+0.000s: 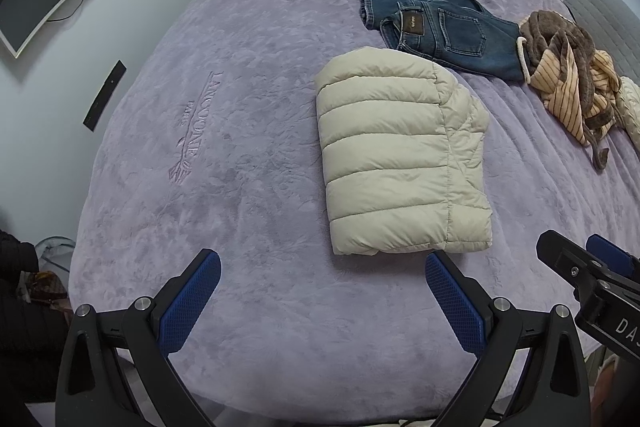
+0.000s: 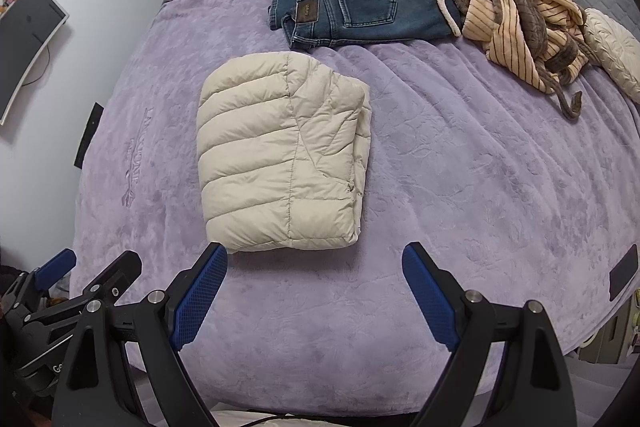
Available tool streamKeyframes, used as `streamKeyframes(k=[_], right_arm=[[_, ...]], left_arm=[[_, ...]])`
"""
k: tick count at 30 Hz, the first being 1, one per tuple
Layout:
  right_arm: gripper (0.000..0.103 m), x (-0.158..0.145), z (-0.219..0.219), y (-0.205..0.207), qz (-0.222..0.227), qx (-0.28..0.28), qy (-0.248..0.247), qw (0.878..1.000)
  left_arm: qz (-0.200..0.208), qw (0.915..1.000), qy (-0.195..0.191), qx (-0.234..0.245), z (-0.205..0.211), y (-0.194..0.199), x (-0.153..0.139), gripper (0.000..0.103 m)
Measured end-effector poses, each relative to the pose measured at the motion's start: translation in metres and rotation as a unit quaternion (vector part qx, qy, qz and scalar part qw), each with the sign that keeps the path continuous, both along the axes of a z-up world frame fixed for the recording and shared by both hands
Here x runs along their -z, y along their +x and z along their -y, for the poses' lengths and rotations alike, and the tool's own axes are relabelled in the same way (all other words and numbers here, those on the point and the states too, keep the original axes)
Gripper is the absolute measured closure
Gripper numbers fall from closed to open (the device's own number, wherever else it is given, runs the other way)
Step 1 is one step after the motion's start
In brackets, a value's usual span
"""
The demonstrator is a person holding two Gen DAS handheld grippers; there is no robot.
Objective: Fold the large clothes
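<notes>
Cream quilted nylon: the puffer jacket (image 1: 404,155) lies folded into a compact rectangle on the lilac plush bedspread (image 1: 240,187), near the bed's front edge and just beyond both sets of fingertips. Folded jeans (image 1: 444,27) sit behind it, apart from it. To their right a brown-and-striped garment (image 1: 568,71) lies in an unfolded heap, touching the jeans' end (its type cannot be told from these views).

The left gripper (image 1: 323,269) hangs above bare bedspread, fingers spread wide, nothing between them. The right gripper (image 2: 315,259) is likewise spread and empty; its left finger (image 2: 204,291) stands close to the jacket's near edge, though contact cannot be confirmed.

Assessment: the jacket fold appears complete, with both tools clear of cloth, so the step in hand is the pause between garments. The heap looks to be the remaining item. The next move would call for a reach to the far right of the bed, a grip on an identifiable edge or corner, and dragging the piece to open bedspread for flattening.
</notes>
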State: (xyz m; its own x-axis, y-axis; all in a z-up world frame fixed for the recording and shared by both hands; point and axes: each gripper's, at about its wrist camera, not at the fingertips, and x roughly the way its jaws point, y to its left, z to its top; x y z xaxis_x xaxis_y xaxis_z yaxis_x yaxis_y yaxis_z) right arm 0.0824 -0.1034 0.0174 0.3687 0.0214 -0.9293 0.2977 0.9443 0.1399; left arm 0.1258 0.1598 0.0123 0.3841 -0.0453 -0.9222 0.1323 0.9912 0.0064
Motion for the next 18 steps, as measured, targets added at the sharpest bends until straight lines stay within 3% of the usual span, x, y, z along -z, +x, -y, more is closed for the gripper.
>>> streamKeyframes(k=[18], right_arm=[[0.012,-0.0002,0.0025,-0.0004,0.001,0.0,0.001,1.0]], left_arm=[[0.0,1.0,-0.001,0.002,0.0027,-0.0019,0.0002,0.001]])
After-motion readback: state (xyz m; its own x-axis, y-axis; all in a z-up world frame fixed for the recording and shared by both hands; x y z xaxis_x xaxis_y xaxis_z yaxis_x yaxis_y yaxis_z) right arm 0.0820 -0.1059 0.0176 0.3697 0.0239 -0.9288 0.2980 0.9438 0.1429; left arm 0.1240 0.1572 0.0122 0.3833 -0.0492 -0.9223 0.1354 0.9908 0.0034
